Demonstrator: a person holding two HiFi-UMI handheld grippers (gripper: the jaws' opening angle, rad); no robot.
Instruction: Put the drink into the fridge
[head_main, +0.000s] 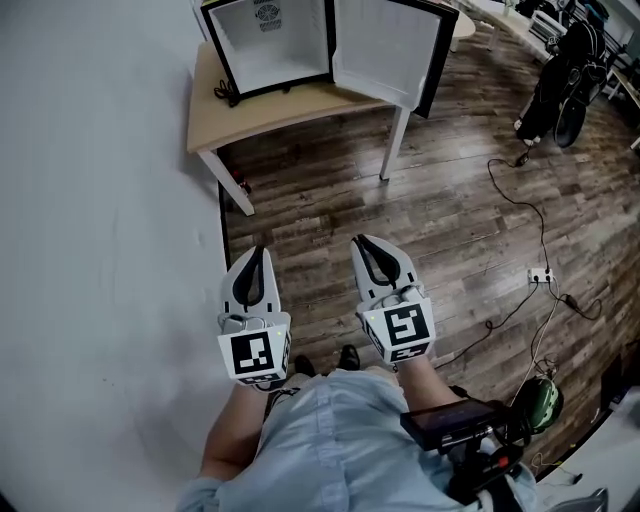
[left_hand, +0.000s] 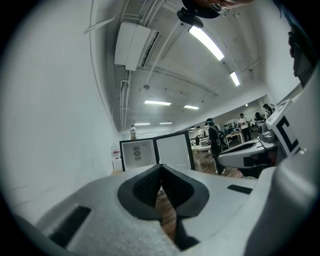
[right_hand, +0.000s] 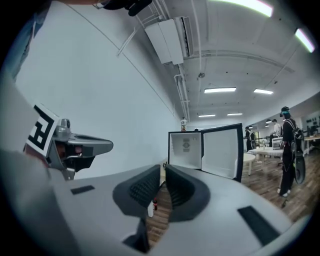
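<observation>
- Both grippers are closed and hold nothing. The left gripper (head_main: 258, 255) has its jaw tips meeting in its own view. The right gripper (head_main: 367, 247) shows only a hairline gap between its dark ribbed pads (right_hand: 145, 187).
- They are held side by side and about level, well short of the wooden table (head_main: 290, 108) and pointing toward it.
- Drink bottle (right_hand: 154, 203): small and dark, seen only through the slit of the right jaws. It stands upright on the floor under the table's near edge, just beside a white table leg (head_main: 233, 186). It is too small to read further.
- Small fridge (head_main: 268, 45): black with a white inside, standing on the table top toward its back, well apart from the bottle below.
- Fridge door (head_main: 386, 50): swung fully open to the right, hanging over the table's right edge.
- Black cord (head_main: 225, 92): bunched on the table top, touching the fridge's left side.
- Dark plank floor (head_main: 450, 200): runs from the table toward the person.
- White wall (head_main: 100, 250): runs along the table's left side.
- Black cable (head_main: 520, 200): trails across the floor right of the table to a white socket block (head_main: 540, 275).
- Dark bag (head_main: 560, 90): upright, well to the table's right.
</observation>
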